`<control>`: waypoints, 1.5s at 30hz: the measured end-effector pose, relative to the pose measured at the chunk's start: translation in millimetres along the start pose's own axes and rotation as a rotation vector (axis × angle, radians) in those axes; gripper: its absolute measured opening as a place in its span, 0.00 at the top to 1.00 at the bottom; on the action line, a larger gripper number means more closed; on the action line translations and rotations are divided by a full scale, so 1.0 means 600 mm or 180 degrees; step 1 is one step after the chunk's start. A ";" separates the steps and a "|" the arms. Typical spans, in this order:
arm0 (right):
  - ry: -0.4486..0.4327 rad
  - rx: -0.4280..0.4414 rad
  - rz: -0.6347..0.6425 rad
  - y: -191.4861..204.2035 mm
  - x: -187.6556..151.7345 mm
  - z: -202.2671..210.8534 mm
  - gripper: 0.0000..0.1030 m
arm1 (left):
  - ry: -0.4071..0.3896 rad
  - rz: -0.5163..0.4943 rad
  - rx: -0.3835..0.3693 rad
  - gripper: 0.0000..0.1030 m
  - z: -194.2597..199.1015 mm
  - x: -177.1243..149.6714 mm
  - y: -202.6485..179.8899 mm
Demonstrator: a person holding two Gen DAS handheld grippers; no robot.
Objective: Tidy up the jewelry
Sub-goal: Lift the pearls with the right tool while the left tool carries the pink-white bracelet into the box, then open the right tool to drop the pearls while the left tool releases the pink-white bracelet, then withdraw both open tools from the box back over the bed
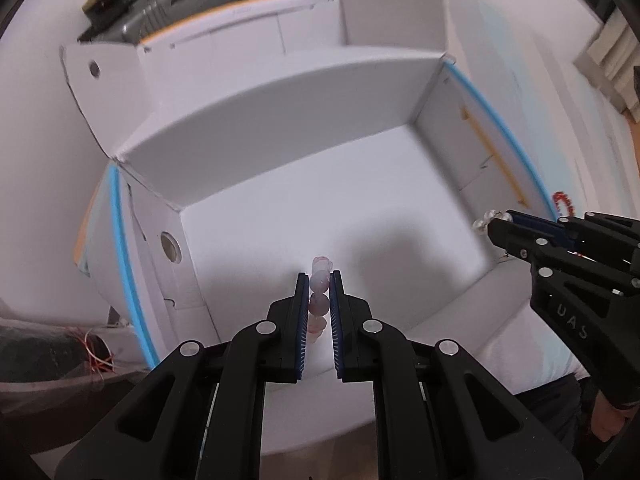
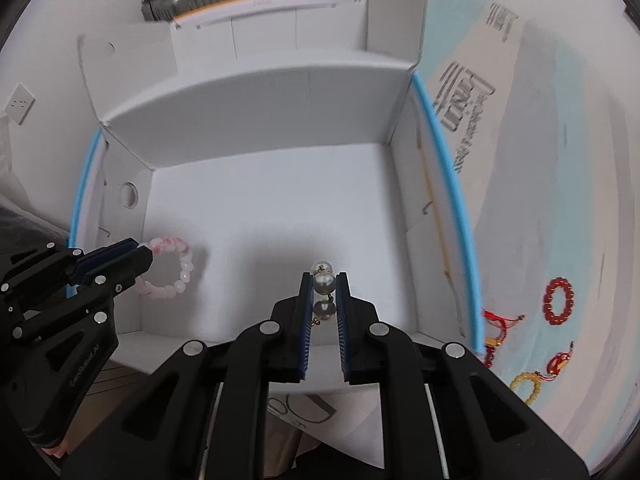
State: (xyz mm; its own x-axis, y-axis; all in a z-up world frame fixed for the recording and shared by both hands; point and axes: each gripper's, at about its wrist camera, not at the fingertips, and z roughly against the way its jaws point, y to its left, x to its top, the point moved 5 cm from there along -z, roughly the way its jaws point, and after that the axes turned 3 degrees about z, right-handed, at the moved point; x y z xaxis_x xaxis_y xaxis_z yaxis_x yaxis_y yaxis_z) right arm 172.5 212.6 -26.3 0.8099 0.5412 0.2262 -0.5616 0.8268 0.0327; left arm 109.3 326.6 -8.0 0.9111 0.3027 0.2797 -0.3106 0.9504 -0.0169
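Note:
Both grippers hang over an open white cardboard box (image 1: 280, 112) (image 2: 256, 108) with blue edge trim. My left gripper (image 1: 319, 280) is shut on a pink bead bracelet (image 1: 319, 292); in the right wrist view that gripper (image 2: 142, 256) shows at the left with the pink bracelet (image 2: 180, 268) hanging as a ring over the box floor. My right gripper (image 2: 323, 280) is shut on a string of pearl beads (image 2: 323, 283). It appears at the right of the left wrist view (image 1: 500, 222), pearl beads (image 1: 482, 222) at its tips.
On the printed mat right of the box lie a red bead bracelet (image 2: 559, 295), a yellow bead bracelet (image 2: 527, 388) and red cord pieces (image 2: 502, 322). A second open box (image 2: 272, 28) stands behind the first, grey cases behind that. Red and copper wire (image 1: 98, 360) lies left.

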 end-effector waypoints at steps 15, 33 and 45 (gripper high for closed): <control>0.0714 0.0150 -0.0037 0.021 0.007 -0.127 0.90 | 0.0549 -0.0134 0.0066 0.91 -0.101 -0.009 0.024; 0.0566 0.0156 -0.0106 0.017 -0.011 -0.117 0.55 | 0.0267 0.0043 0.0187 0.37 -0.075 -0.010 0.041; 0.0059 0.0169 -0.0074 -0.004 -0.017 -0.020 0.25 | -0.0094 0.0117 0.0268 0.15 -0.019 -0.017 0.033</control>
State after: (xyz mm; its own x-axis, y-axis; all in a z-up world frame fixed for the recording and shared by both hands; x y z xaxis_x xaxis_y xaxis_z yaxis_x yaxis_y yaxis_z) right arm 167.6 207.4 -40.6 0.8256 0.5251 0.2065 -0.5504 0.8301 0.0896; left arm 96.8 343.4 -21.9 0.8908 0.3337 0.3084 -0.3663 0.9290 0.0528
